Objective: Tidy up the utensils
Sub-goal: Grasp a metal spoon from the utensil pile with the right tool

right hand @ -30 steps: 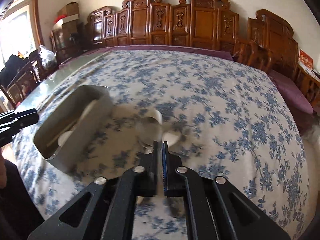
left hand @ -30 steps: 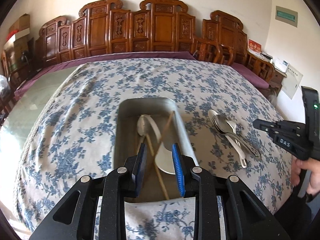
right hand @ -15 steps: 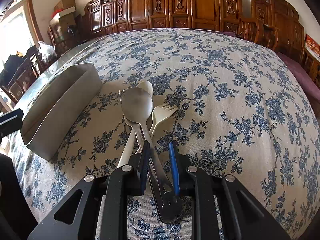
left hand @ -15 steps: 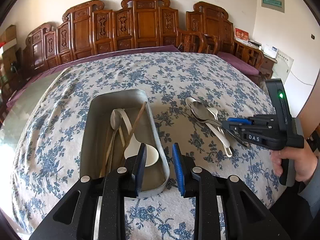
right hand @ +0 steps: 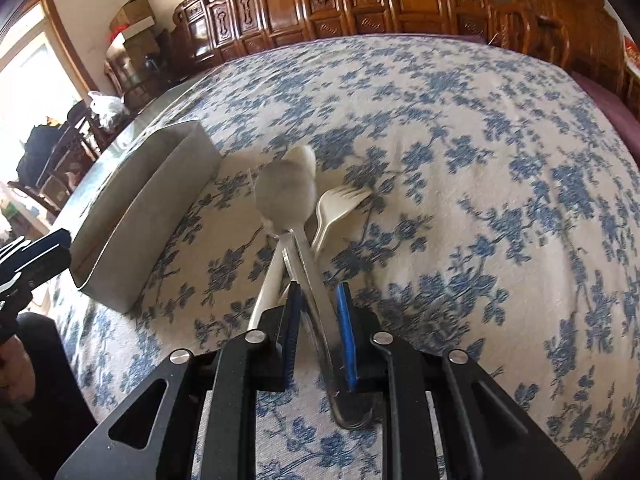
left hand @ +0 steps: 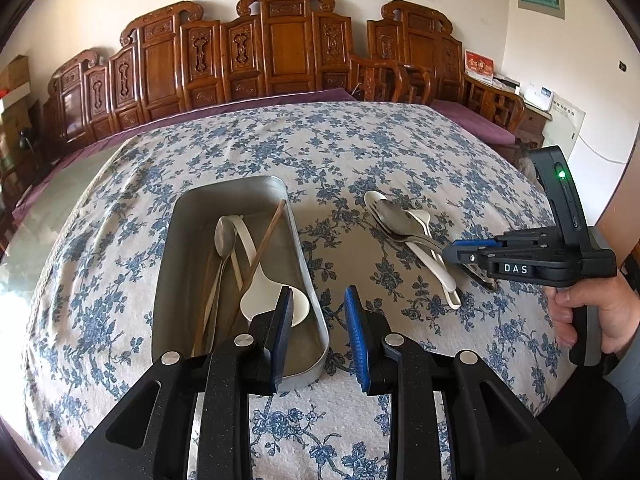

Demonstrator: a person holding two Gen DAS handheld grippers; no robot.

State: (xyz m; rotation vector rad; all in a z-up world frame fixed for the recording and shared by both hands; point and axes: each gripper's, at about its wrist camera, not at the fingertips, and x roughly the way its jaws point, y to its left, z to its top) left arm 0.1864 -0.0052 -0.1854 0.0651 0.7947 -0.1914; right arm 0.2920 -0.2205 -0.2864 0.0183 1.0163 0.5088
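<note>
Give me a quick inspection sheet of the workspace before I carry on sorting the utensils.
Surface: table under a blue floral tablecloth.
Job's things: metal tray holding a white ladle, a metal spoon and chopsticks; loose pile beside it: metal spoon, white plastic fork, white spoon.
Clutter: nothing seen.
Grippers: left gripper open, empty, over the tray's near corner; right gripper closing, the metal spoon's handle between its jaws.
Cables: white cord along the far wall.
Surroundings: carved wooden chairs, cardboard boxes.
</note>
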